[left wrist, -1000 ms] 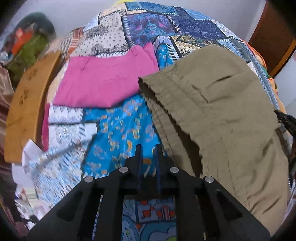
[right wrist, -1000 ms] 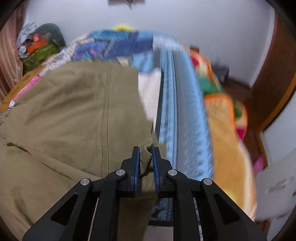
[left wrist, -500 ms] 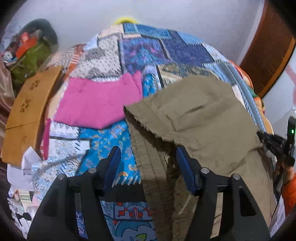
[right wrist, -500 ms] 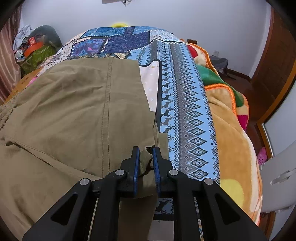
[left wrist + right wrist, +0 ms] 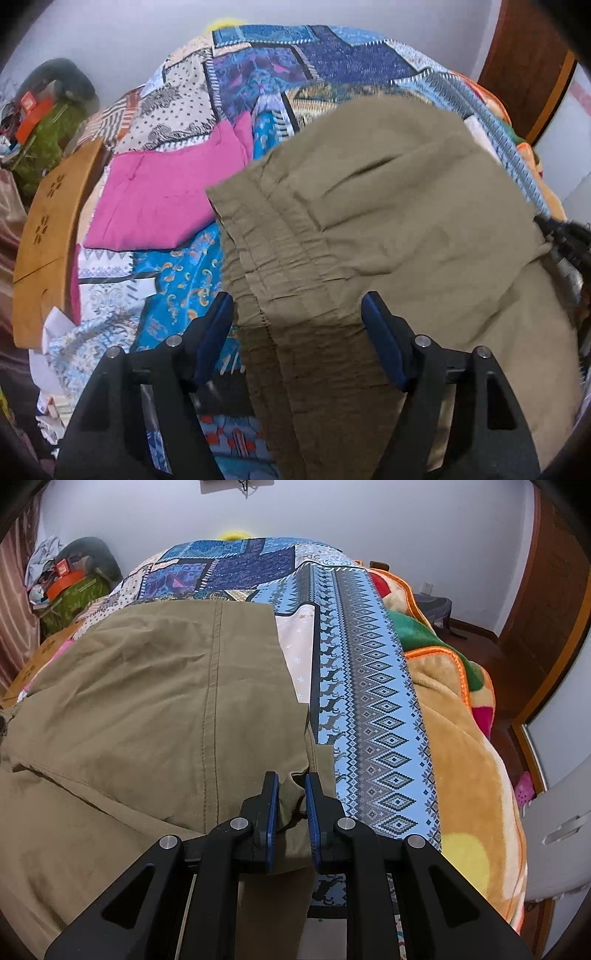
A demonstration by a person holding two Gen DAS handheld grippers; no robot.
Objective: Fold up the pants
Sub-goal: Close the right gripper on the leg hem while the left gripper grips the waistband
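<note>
Olive-khaki pants (image 5: 369, 229) lie folded over on a patchwork bed cover, the elastic waistband toward my left gripper. My left gripper (image 5: 297, 310) is open wide, its jaws on either side of the waistband edge. In the right wrist view the pants (image 5: 147, 709) fill the left half. My right gripper (image 5: 288, 788) is shut on a bunched edge of the pants near the bed's front. The right gripper also shows at the right edge of the left wrist view (image 5: 565, 236).
A folded pink garment (image 5: 166, 199) lies on the bed cover (image 5: 258, 74) left of the pants. A wooden board (image 5: 51, 229) stands at the left. An orange blanket (image 5: 465, 746) hangs off the right side. A wooden door (image 5: 550, 590) is at the right.
My left gripper opened from shut and moved right over the waistband. My right gripper stayed shut on the pants edge, hardly moving.
</note>
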